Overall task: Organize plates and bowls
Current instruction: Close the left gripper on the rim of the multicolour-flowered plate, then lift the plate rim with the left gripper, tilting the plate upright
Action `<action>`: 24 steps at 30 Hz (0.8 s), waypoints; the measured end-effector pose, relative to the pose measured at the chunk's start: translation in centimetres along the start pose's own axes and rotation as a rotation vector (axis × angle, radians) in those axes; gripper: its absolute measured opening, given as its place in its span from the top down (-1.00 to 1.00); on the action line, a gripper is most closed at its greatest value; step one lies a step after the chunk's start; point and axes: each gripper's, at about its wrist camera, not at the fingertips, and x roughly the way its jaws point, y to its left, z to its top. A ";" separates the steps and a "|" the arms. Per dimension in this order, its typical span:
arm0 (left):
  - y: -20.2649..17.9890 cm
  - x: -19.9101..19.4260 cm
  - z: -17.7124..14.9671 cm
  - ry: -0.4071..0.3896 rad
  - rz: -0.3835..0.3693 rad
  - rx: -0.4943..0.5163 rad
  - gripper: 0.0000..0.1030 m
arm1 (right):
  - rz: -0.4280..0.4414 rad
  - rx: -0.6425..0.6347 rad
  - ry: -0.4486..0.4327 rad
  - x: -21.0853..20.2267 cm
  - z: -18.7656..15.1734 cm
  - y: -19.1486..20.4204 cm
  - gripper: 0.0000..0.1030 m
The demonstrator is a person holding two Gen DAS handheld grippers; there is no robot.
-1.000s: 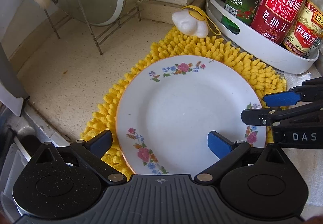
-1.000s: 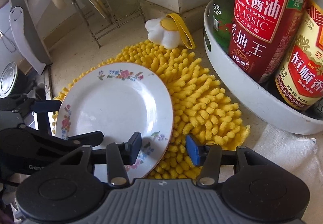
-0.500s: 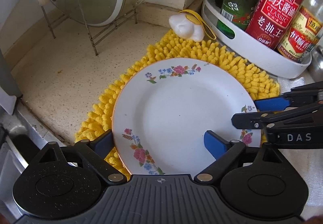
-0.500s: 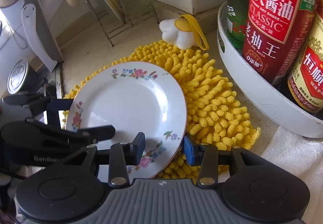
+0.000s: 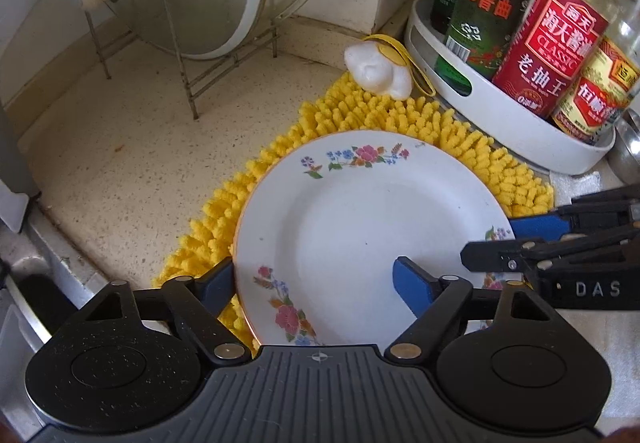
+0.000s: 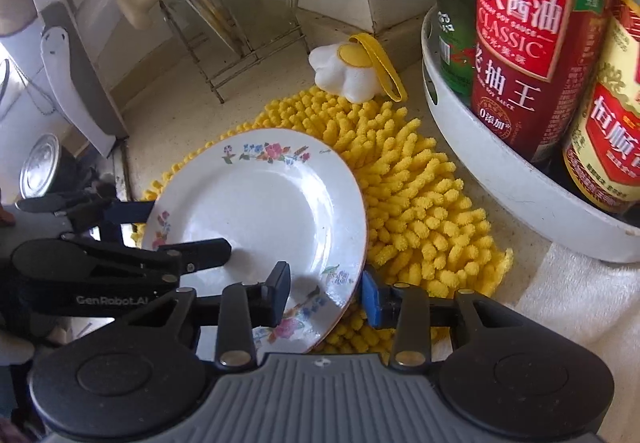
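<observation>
A white plate with flower prints point(image 5: 368, 219) lies on a yellow chenille mat point(image 5: 360, 115), tilted up a little. My left gripper point(image 5: 316, 279) is open and straddles the plate's near-left rim, one finger under it and one over it. My right gripper point(image 6: 326, 291) is open and straddles the opposite rim of the plate point(image 6: 264, 203), one blue pad above and one below the edge. Each gripper shows in the other's view, the right gripper point(image 5: 532, 235) and the left gripper point(image 6: 168, 235).
A wire rack point(image 5: 188, 55) with glass lids stands at the back left. A white round tray point(image 5: 504, 115) with sauce bottles point(image 6: 520, 31) stands at the right. A white and yellow sponge point(image 5: 378, 69) lies behind the mat. A white cloth point(image 6: 576, 303) lies at the right.
Both grippers have slid further onto the plate's opposite rims and the right jaws have narrowed a little. The plate's right edge has lifted slightly off the mat.
</observation>
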 end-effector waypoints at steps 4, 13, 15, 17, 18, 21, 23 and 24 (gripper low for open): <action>0.0 -0.4 -0.1 0.007 -0.003 -0.020 -0.67 | 0.028 0.027 -0.018 -1.3 0.0 -0.2 0.19; -1.1 -2.3 0.0 -0.013 -0.009 -0.004 -0.67 | 0.033 0.054 -0.073 -4.6 -0.8 -0.5 0.19; -1.6 -2.5 0.1 -0.019 -0.009 0.005 -0.67 | 0.039 0.069 -0.076 -5.2 -1.2 -0.8 0.19; -2.0 -2.7 0.1 -0.022 -0.007 0.016 -0.67 | 0.033 0.085 -0.083 -5.7 -1.7 -1.3 0.19; -2.4 -2.8 0.1 -0.021 -0.009 0.022 -0.67 | 0.029 0.093 -0.084 -5.9 -2.0 -1.6 0.19; -3.5 -2.9 0.1 -0.018 -0.023 0.046 -0.67 | 0.017 0.120 -0.085 -6.6 -2.9 -2.5 0.19; -4.3 -2.7 0.2 -0.013 -0.028 0.067 -0.67 | 0.004 0.138 -0.085 -7.1 -3.6 -3.2 0.19; -4.8 -2.6 0.1 -0.009 -0.032 0.075 -0.67 | -0.001 0.151 -0.086 -7.4 -4.1 -3.6 0.19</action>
